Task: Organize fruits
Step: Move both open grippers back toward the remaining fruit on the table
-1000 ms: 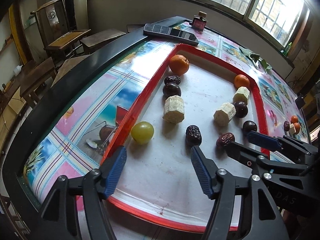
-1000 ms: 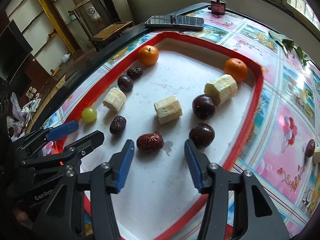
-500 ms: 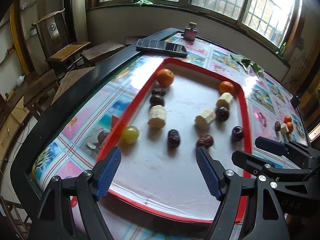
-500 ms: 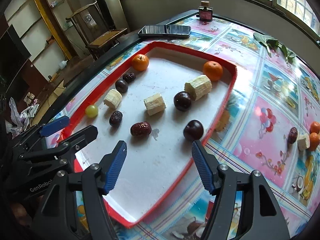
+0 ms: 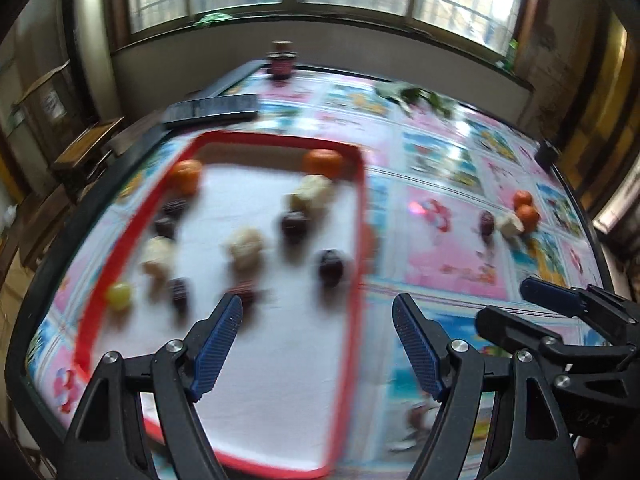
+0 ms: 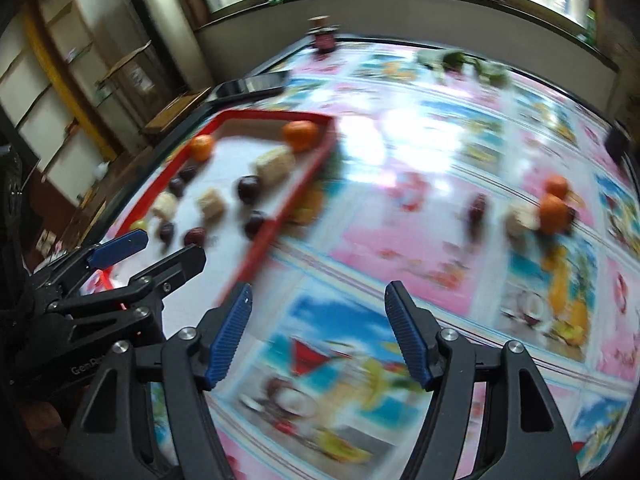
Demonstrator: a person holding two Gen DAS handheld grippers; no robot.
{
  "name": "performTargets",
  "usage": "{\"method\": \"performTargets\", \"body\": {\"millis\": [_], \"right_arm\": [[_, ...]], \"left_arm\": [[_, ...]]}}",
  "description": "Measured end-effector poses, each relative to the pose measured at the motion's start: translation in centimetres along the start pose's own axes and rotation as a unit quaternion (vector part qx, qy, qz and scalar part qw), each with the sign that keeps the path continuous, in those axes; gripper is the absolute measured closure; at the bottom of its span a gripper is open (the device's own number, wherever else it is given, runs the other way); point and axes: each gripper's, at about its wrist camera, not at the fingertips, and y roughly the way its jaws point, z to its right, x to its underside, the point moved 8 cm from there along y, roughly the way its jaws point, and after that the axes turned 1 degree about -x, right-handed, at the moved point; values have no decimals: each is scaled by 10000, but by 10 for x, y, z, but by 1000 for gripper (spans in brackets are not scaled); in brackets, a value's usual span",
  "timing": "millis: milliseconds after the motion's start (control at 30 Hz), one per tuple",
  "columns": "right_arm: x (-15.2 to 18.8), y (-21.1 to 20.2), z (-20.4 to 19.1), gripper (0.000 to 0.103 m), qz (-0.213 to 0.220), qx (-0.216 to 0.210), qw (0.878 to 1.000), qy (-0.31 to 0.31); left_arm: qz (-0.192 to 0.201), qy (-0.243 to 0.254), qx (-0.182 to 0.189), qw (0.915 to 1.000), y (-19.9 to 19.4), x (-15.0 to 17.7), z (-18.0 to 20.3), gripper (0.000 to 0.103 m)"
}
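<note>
While both views smear with motion blur, I can make out that my left gripper (image 5: 316,336) has its jaws wide apart with nothing between them, hanging over the near right part of the red-rimmed tray (image 5: 120,236). My right gripper (image 6: 318,334) is likewise spread and empty, above the patterned tablecloth (image 6: 400,236) just right of the tray. On the tray's white floor lie two oranges (image 5: 322,161) at the far end, pale peeled chunks (image 5: 245,246), dark round fruits (image 5: 331,266) and a small green fruit (image 5: 119,295) by the left rim. Well apart from the tray, toward the right side of the table, sits a small cluster: two more oranges (image 6: 554,208), a pale chunk (image 6: 520,219) touching them, and what looks like a dark date (image 6: 477,209) just beside. A dark flat device (image 5: 212,109) lies beyond the tray's far end.
</note>
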Motion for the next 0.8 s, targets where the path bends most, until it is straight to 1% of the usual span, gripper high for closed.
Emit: {"method": "performTargets", "body": {"millis": [100,233,367,467,567,733,767,800], "right_arm": [[8,-12,42,33,69,220,9993,302],[28,-26,104,33,83,584,9957,709],[44,-35,149,33,62,690,9919,1062],[51,-40,174,33,78,706,9894,1266],[53,-42,195,33,91,677,9876,1413],[48,-34,214,33,56,571,9881,1430],[46,-31,214,33,58,542,9886,1403],[43,-29,213,33,69,516,9891,1376]], "left_arm": [[-26,206,103,9997,11,-8,37,25],[-52,488,172,9986,31,-21,80,25],[-136,678,289,9972,53,-34,113,25],[-184,886,252,9956,72,-41,135,25],[-259,961,181,9949,86,-45,144,25],[-394,927,162,9948,106,-49,149,25],[-409,944,166,9946,109,-50,150,26],[-431,974,189,9941,111,-49,151,30]]}}
